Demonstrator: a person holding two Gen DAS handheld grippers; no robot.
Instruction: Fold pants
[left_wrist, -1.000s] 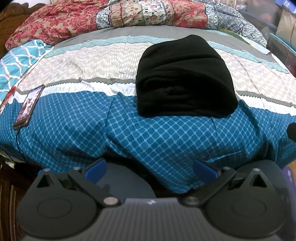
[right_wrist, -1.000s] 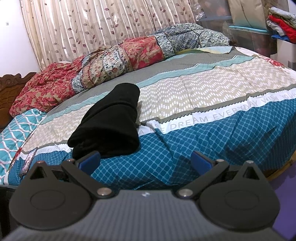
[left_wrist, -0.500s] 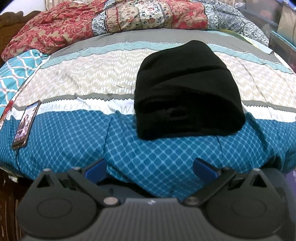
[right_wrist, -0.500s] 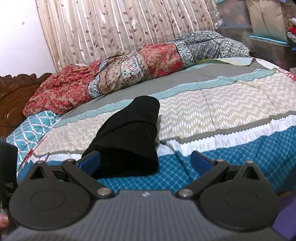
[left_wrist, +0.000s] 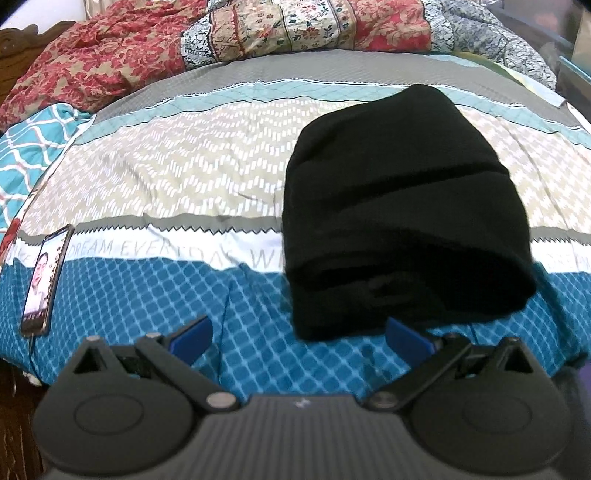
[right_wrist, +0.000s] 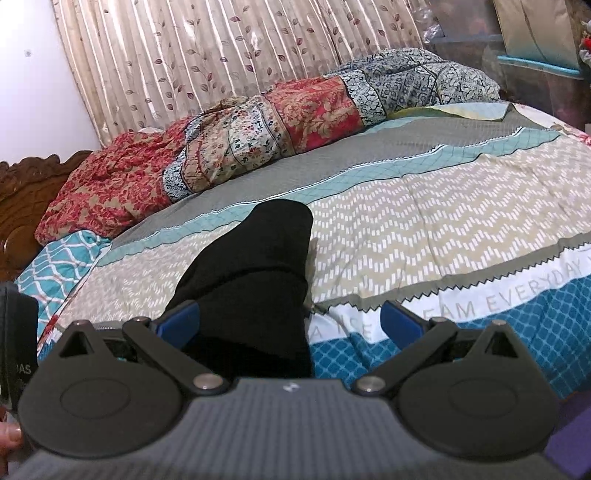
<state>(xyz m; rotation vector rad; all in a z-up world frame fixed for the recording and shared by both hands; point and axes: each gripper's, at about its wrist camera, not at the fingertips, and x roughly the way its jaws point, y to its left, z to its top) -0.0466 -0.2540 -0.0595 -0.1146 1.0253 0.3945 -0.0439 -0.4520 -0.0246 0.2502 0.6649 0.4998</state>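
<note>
While both grippers, left (left_wrist: 299, 338) and right (right_wrist: 290, 321), hover with fingers spread wide and empty, the folded pants (left_wrist: 402, 221) lie near the bed's (left_wrist: 177, 177) front edge.

Left tool (left_wrist: 299, 338) and right tool (right_wrist: 290, 321) both gape wide, gripping nothing.

Right wrist view: near end of black pants (right_wrist: 255, 284) hidden behind the right gripper (right_wrist: 290, 323) body; fold count not readable, layers merge into black. Dark object (right_wrist: 16, 332) cut by left edge, only letters "AS" legible. Left wrist view: phone (left_wrist: 46, 280) screen too small to read; bedspread (left_wrist: 177, 177) lettering partly covered by pants.
</note>
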